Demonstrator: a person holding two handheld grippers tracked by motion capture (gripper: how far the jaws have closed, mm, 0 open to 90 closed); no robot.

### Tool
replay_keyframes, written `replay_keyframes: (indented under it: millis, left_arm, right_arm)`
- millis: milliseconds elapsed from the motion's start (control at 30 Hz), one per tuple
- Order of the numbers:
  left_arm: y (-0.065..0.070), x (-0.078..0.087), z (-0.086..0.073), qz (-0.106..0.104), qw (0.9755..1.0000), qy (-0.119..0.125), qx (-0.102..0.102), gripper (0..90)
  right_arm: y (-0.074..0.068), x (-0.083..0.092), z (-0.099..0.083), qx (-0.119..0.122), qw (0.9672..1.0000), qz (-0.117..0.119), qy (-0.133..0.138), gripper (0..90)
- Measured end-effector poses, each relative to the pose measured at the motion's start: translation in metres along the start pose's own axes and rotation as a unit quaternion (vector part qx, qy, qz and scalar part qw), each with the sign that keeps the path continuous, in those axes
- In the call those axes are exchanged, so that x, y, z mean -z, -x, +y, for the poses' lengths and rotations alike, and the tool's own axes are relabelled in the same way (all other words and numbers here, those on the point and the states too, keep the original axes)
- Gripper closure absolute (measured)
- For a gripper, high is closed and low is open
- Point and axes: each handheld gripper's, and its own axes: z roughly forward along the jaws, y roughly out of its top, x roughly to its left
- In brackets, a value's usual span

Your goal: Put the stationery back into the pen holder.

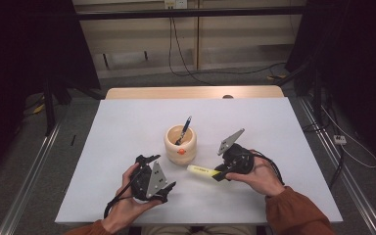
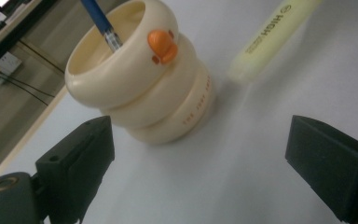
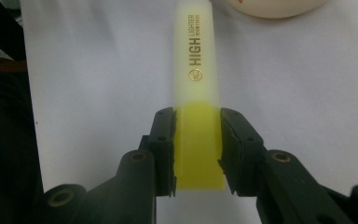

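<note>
A cream, ringed duck-shaped cup (image 1: 180, 143) with an orange beak stands mid-table and holds a blue pen (image 1: 184, 130). Just right of its base lies a yellow highlighter (image 1: 203, 171), its cap end pointing at the cup. My right gripper (image 1: 219, 175) is shut on the highlighter (image 3: 196, 107), both pads pressed on its bright yellow rear part. My left gripper (image 1: 165, 172) sits at the cup's near left, jaws wide apart with nothing between them; its view looks past both jaws at the cup (image 2: 144, 79), the pen (image 2: 100, 21) and the highlighter (image 2: 268, 37).
The white table (image 1: 127, 127) has bare room all around the cup. A wooden strip (image 1: 191, 92) runs along its far edge. Cables trail on the floor behind, and metal rails flank both sides.
</note>
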Motion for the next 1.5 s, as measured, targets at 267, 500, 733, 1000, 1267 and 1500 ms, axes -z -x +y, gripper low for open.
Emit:
replay_keyframes:
  millis: [267, 500, 733, 1000, 1267, 1500]
  left_arm:
    - [0.002, -0.018, 0.010, 0.025, 0.9987, -0.009, -0.043, 10.7]
    - [0.016, -0.016, 0.001, 0.061, 0.9955, -0.011, -0.071, 11.7]
    - [0.025, -0.020, 0.002, 0.078, 0.9891, -0.018, -0.124, 14.3]
    - [0.041, -0.021, 0.003, 0.092, 0.9786, -0.031, -0.181, 25.5]
    - [0.047, -0.022, 0.005, 0.091, 0.9731, -0.031, -0.209, 40.8]
    - [0.052, -0.024, 0.007, 0.092, 0.9664, -0.039, -0.237, 56.8]
  right_arm:
    - [-0.007, -0.003, 0.007, 0.010, 0.9999, 0.002, 0.001, 67.6]
    - [-0.011, -0.008, 0.013, 0.014, 0.9998, 0.010, 0.003, 67.6]
    - [-0.014, -0.011, 0.026, 0.017, 0.9997, 0.013, 0.005, 67.6]
    - [-0.018, -0.016, 0.040, 0.023, 0.9995, 0.020, 0.007, 67.6]
    - [-0.023, -0.025, 0.049, 0.021, 0.9993, 0.030, 0.008, 67.6]
    - [-0.022, -0.032, 0.049, 0.013, 0.9996, 0.024, 0.007, 67.6]
